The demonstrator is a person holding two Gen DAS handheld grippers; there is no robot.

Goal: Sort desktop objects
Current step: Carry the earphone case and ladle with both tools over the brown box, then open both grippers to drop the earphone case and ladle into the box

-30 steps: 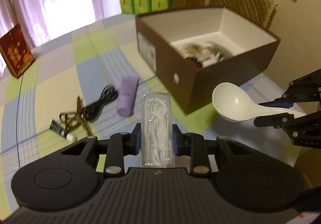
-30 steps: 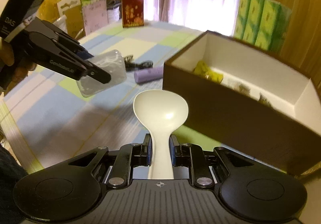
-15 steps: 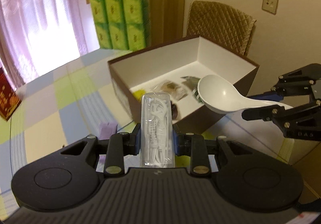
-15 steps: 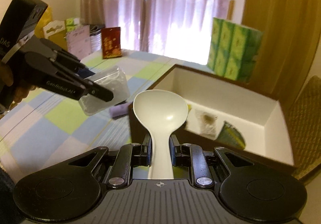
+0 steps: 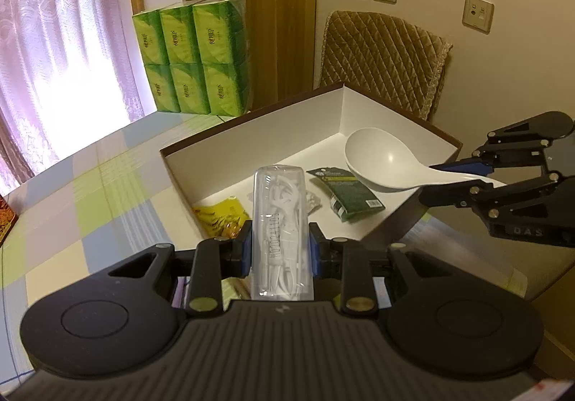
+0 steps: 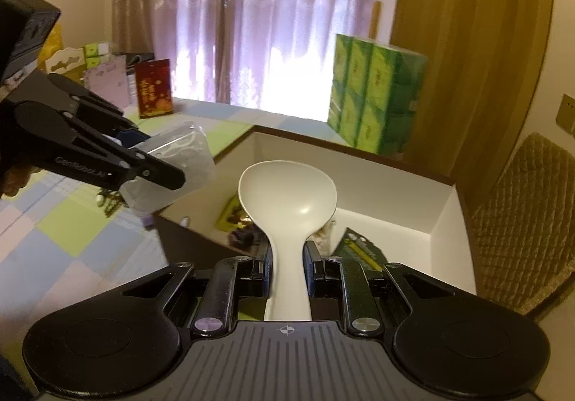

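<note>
My left gripper (image 5: 280,242) is shut on a clear plastic case of white cable (image 5: 281,217), held above the near wall of the brown box (image 5: 251,135). My right gripper (image 6: 286,266) is shut on the handle of a white ladle (image 6: 287,196), whose bowl hangs over the box's white inside (image 6: 388,185). The ladle (image 5: 381,160) and right gripper (image 5: 463,181) also show in the left wrist view. In the right wrist view the left gripper (image 6: 158,167) holds the clear case (image 6: 172,163) at the left. Inside the box lie a green packet (image 5: 345,188) and a yellow packet (image 5: 219,217).
A stack of green tissue packs (image 5: 190,55) stands behind the box. A quilted chair back (image 5: 384,55) is past the box's far side. On the checked tablecloth (image 6: 72,242) lie small items by the box, with a red card (image 6: 152,88) and other cards at the far edge.
Both grippers have risen and moved forward over the box with their loads. The ladle's bowl now hangs above the box's inside, and the clear case is over its near wall.
</note>
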